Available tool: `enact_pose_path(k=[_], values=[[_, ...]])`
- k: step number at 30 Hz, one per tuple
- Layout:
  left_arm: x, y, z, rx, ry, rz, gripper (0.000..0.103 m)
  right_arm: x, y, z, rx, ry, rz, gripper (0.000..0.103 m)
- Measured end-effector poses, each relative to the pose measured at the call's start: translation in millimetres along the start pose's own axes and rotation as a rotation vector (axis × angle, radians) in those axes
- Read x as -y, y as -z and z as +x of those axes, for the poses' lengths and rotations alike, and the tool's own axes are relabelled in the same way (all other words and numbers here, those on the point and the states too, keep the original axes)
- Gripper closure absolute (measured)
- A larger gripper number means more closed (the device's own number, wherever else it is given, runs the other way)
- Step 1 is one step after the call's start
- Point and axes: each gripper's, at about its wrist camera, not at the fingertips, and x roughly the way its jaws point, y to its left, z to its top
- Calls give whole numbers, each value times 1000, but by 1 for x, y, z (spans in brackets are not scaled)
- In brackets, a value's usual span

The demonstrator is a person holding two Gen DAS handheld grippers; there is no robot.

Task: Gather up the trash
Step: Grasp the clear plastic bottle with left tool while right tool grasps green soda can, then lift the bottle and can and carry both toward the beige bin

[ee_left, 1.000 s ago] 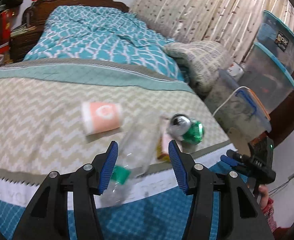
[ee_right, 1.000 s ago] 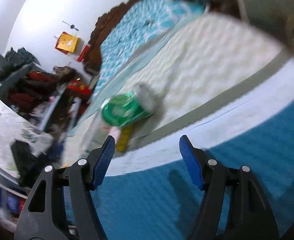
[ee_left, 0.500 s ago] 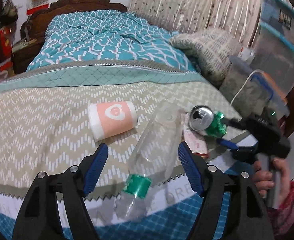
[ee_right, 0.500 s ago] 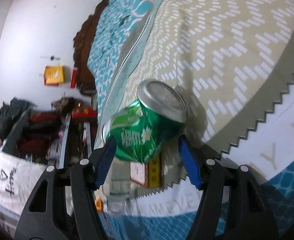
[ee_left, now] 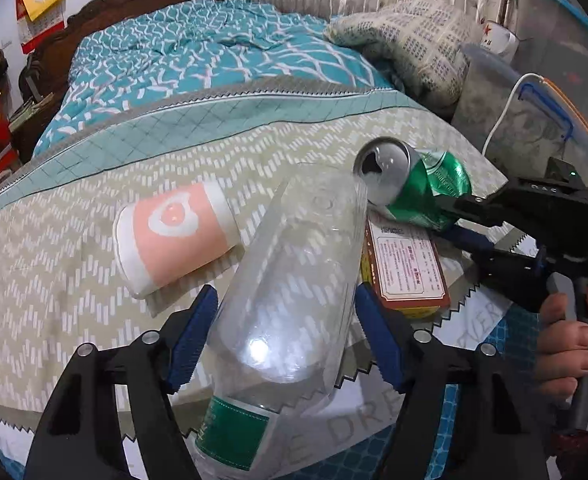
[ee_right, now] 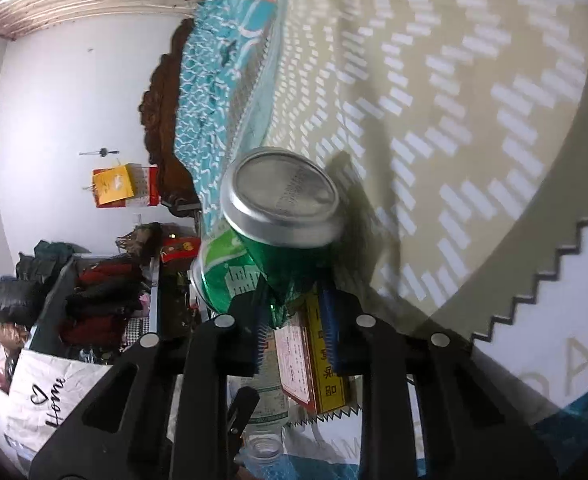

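I have the right gripper [ee_right: 294,320] clamping the crushed end of the green can [ee_right: 270,236]; jaws closing, pads already pinching the dented wall, the can's silver top toward the camera. The can lies just right of the plastic bottle [ee_left: 290,280], which is my landmark. The left gripper [ee_left: 282,340] straddles the bottle's clear body, jaws apart and easing inward, blue pads [ee_left: 192,340] flanking it but not pressing as far as I can tell.

To do this well, I judge the left should close on the stiffer ribbed part near the green label, not the thin middle, which will buckle and slip. Squeeze slowly and lift straight off the blanket. The right grip is on a thin crumpled fold, so the can may pivot; keep the wrist steady and lift before swinging.

A pink paper cup [ee_left: 174,240] lies on its side just left of the bottle, and a red-and-yellow carton [ee_left: 405,268] lies flat to its right, partly under the can. All rest on the chevron blanket [ee_left: 54,280] near the bed's foot. Beyond the bottle there's a teal quilt [ee_left: 198,60], a carved headboard and a curtain; storage bins stand off to the right. A hand [ee_left: 569,340] holds the right tool.
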Motion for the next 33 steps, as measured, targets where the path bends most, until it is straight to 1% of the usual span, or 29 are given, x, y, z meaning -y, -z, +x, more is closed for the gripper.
enact_pose_path(k=[4,8,10,14,17,20,24,27,29,33], values=[[1,6,-9,4,0,-4,39,0,-1,-25,13,-9,-62,81],[-2,16,-31,32,24,-25,40,7,3,-58,-6,-33,-112,81],[-5,26,-47,46,59,-36,40,12,8,-77,-25,-41,-154,81],[-6,46,-71,60,123,-58,40,35,22,-117,-46,-43,-173,82],[-9,63,-82,41,181,-91,40,54,36,-142,-51,-32,-166,82],[-5,78,-89,16,221,-119,40,63,49,-152,-68,-34,-160,82],[10,90,-96,18,210,-92,40,63,65,-158,-104,-6,-216,82],[21,94,-95,10,171,-57,40,60,70,-158,-121,14,-251,82],[25,96,-93,-1,153,-48,40,59,71,-158,-119,26,-269,82],[26,100,-85,-27,157,-56,40,47,68,-153,-99,48,-305,82]])
